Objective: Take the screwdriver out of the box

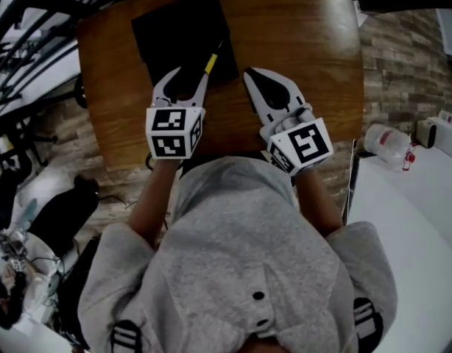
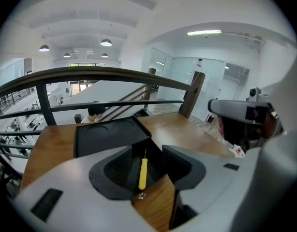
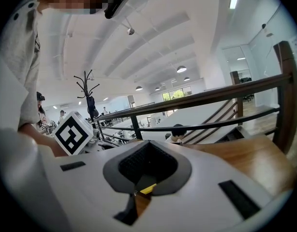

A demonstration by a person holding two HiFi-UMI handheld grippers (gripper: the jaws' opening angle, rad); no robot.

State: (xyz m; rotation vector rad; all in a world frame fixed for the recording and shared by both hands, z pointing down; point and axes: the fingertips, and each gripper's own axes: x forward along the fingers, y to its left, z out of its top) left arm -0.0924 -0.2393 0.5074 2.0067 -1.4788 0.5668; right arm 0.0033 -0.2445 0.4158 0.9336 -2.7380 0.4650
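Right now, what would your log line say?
left gripper: open, astride screwdriver | right gripper: shut, empty | screwdriver: ungripped, at box corner

Glossy wooden table (image 1: 299, 50), matt black box (image 1: 178, 31)

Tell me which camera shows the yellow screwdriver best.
The left gripper view: the screwdriver shows whole, handle and shaft, close up. The head view shows only its yellow handle; the right gripper view, just a yellow sliver.

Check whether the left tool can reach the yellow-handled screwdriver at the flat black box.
Probably yes: the left tool is open, and the yellow-handled screwdriver lies uncovered in line with the gap between its jaws, at the edge of the flat black box.
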